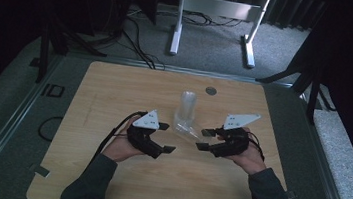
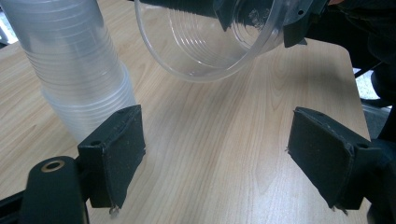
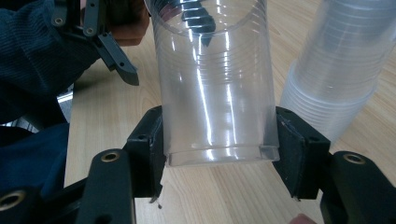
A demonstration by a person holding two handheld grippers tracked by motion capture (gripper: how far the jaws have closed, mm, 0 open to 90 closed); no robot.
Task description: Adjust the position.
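A single clear plastic cup (image 1: 187,130) lies tilted on its side just above the wooden table (image 1: 115,87). My right gripper (image 1: 204,139) is shut on it near its base. In the right gripper view the cup (image 3: 215,84) stands between both pads (image 3: 152,144), its mouth pointing away. A stack of clear cups (image 1: 186,105) stands mouth-down just behind it, also seen as the stack (image 2: 74,70) and the stack (image 3: 341,60). My left gripper (image 1: 166,137) is open, a short way left of the cup. The cup's open mouth (image 2: 210,42) faces it above its spread jaws.
A small metal disc (image 1: 210,90) is set in the table near the far edge. White desk legs (image 1: 176,29) and cables (image 1: 140,45) are on the floor beyond. A black cable loop (image 1: 48,127) lies off the table's left side.
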